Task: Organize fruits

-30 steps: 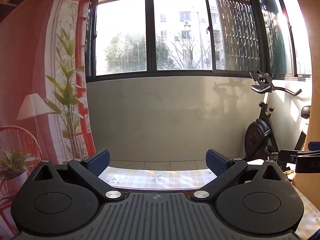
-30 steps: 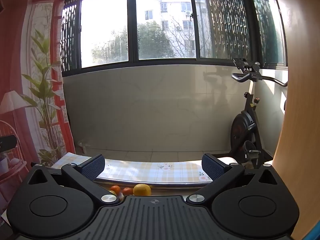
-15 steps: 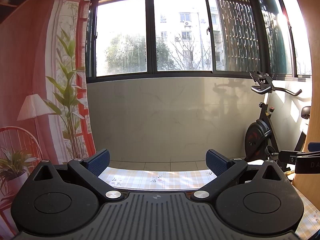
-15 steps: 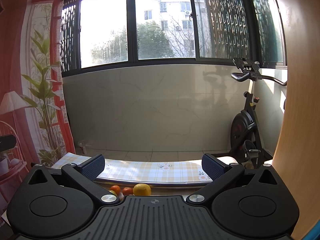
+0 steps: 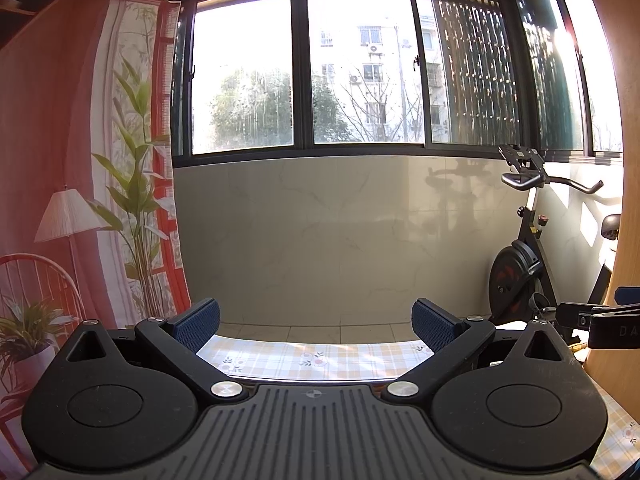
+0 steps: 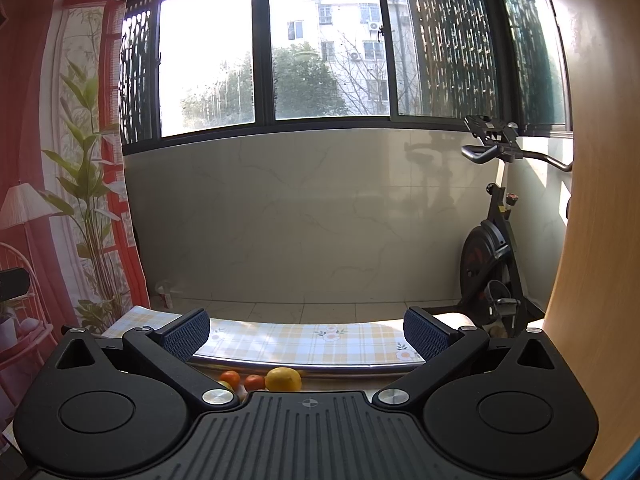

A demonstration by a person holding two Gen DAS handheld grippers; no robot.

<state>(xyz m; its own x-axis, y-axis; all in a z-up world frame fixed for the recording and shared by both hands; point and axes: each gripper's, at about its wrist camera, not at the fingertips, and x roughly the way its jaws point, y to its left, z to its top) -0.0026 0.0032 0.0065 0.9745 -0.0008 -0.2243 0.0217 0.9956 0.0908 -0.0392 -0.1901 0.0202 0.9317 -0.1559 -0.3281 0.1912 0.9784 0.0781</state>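
The only writing I could make out was "DA" in pale letters on the black arm (image 5: 612, 330) poking in at the right of the left view, the rest cut off by the edge. Nothing had shifted since a second before: the left gripper (image 5: 316, 320) and the right gripper (image 6: 306, 330) both stayed spread wide, holding nothing, above the checked tablecloth (image 6: 320, 344). The fruit lay low and just ahead of the right gripper's body, a yellow lemon (image 6: 283, 379) beside two small oranges (image 6: 230, 378), below the table's near edge
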